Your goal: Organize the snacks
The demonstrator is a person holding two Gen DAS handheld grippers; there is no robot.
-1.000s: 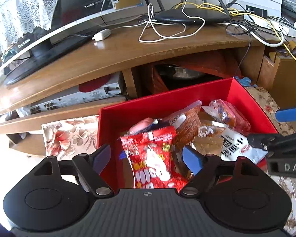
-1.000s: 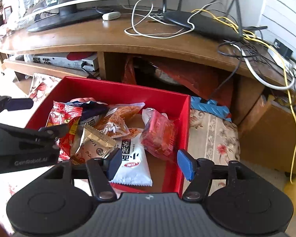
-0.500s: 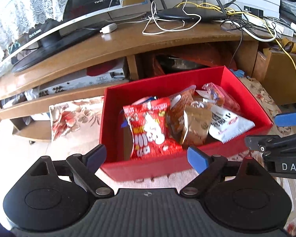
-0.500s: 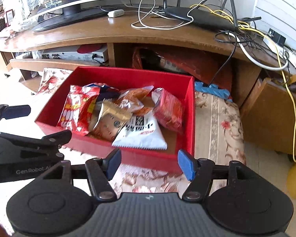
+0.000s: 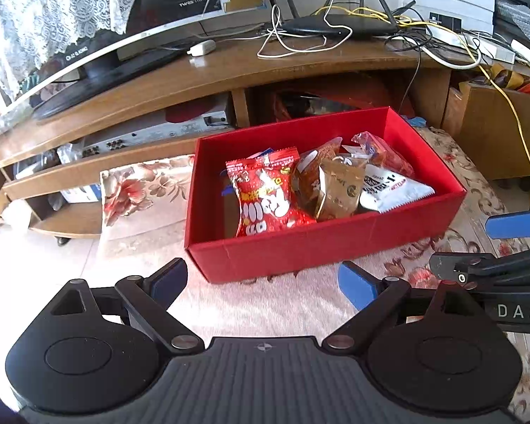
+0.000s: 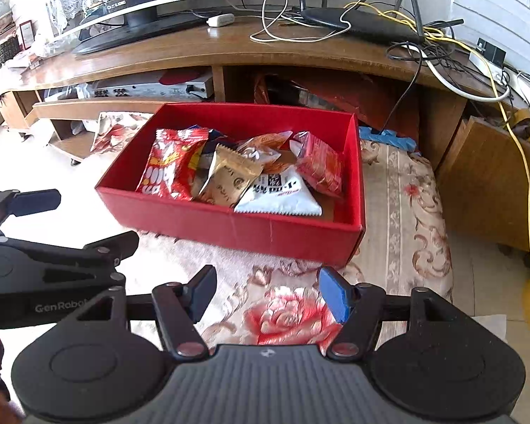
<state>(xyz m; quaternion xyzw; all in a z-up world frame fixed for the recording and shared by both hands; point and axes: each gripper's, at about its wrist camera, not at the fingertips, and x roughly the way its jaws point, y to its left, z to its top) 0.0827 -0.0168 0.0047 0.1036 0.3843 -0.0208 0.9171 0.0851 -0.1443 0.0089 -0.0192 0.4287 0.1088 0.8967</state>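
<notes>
A red open box [image 5: 318,243] sits on a floral rug and holds several snack packets. Among them are a red bag [image 5: 265,194], a tan packet [image 5: 335,187], a white packet [image 5: 388,190] and an orange-red packet [image 5: 385,152]. My left gripper [image 5: 261,281] hovers in front of the box's near wall; its jaws are opening, with nothing between them. The right wrist view has the same box [image 6: 247,226] and red bag [image 6: 169,169]. My right gripper [image 6: 268,291] stands open and empty over the rug, short of the box.
Behind the box runs a low wooden TV stand [image 5: 229,70] carrying a monitor [image 5: 99,53], a router [image 5: 335,26] and tangled cables. A wooden crate [image 6: 487,183] stands right of the rug [image 6: 406,212]. The left gripper's body [image 6: 35,258] fills the right view's left edge.
Both grippers have drawn back from over the box to in front of it. The red bag that stood between the left fingers now lies in the box, and the left jaws have widened.
</notes>
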